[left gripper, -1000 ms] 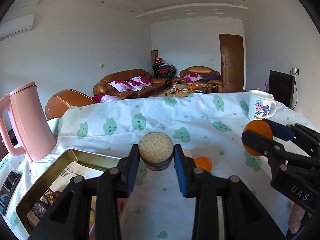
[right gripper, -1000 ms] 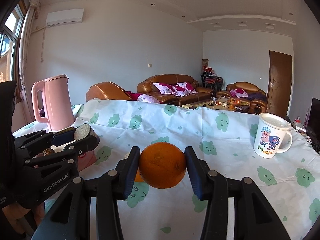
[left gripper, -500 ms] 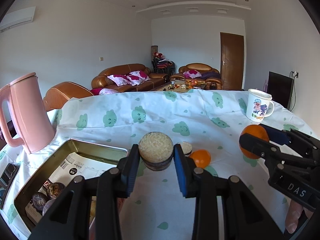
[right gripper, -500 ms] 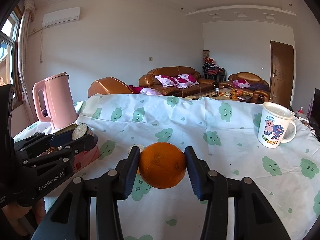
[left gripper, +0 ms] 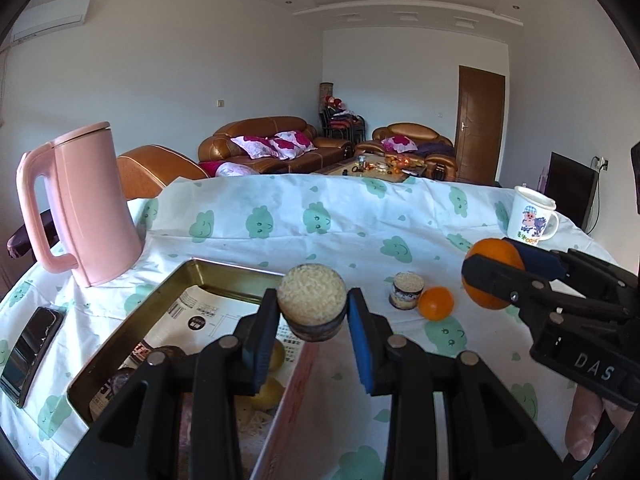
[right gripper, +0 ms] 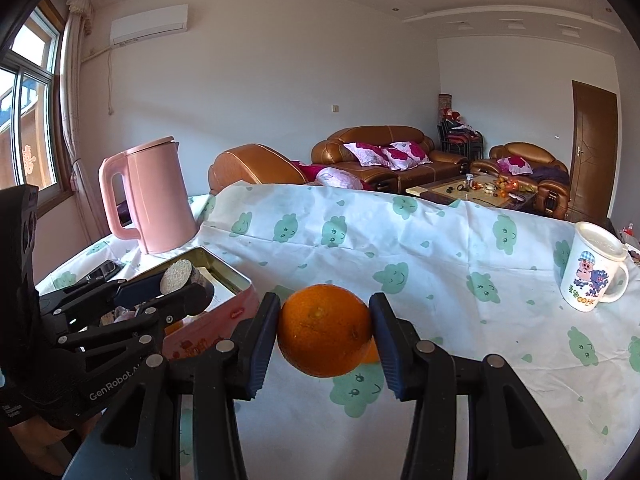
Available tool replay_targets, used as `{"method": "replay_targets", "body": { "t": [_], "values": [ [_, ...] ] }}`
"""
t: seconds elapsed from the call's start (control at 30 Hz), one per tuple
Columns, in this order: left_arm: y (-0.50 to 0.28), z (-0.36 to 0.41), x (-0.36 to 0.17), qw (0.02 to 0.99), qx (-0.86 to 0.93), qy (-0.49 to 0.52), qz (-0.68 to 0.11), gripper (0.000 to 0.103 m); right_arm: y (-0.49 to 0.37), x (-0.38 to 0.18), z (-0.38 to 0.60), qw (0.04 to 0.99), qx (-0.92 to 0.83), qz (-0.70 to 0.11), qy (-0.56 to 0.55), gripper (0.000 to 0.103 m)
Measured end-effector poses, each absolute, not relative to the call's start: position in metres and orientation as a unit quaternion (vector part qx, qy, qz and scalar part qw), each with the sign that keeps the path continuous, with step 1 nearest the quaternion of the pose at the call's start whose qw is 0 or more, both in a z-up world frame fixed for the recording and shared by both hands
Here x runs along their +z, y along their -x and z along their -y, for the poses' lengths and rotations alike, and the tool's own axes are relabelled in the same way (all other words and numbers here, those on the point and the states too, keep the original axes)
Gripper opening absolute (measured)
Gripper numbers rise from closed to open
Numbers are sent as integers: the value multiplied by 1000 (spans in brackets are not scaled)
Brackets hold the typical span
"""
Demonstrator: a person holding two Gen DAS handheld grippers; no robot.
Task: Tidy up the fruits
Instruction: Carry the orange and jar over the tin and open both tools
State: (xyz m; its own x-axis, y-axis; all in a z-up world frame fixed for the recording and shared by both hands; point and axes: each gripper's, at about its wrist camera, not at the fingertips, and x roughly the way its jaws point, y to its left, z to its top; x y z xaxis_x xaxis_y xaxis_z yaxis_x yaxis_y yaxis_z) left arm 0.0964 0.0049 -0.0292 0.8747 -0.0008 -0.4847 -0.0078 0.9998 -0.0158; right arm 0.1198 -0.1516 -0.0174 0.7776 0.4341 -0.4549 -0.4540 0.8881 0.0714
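sunlit living room, brown sofas lying behind a table [left gripper: 360,216] that is wearing a cloud-print cloth. pink kettle [left gripper: 86,204] standing beside an open tin box [left gripper: 224,272], already holding fruit.

right gripper [right gripper: 325,330] is clamping a large orange [right gripper: 324,330] at its widest girth, held off the cloth; firm, weighty-looking, waxy skin probably slipping if pinched off-centre.

left gripper [left gripper: 312,314] is pinching a sugarcane stub [left gripper: 312,304] across its dark sides, over the box's near edge; stiff, light, fibrous.

small orange [left gripper: 436,303] and another stub [left gripper: 407,290] are sitting on the cloth.
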Motion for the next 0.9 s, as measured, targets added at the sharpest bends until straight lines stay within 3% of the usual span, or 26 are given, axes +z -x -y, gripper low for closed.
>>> {"method": "replay_targets", "body": {
  "t": [0.47,0.9],
  "values": [
    [-86,-82,-27,961,77,23,-263,36,-129,-2,64,911,324,-253,33,48],
    [-87,-123,-56,945,111,43,-304,36,-130,-43,-2,879,363,-302,65,48]
  ]
}}
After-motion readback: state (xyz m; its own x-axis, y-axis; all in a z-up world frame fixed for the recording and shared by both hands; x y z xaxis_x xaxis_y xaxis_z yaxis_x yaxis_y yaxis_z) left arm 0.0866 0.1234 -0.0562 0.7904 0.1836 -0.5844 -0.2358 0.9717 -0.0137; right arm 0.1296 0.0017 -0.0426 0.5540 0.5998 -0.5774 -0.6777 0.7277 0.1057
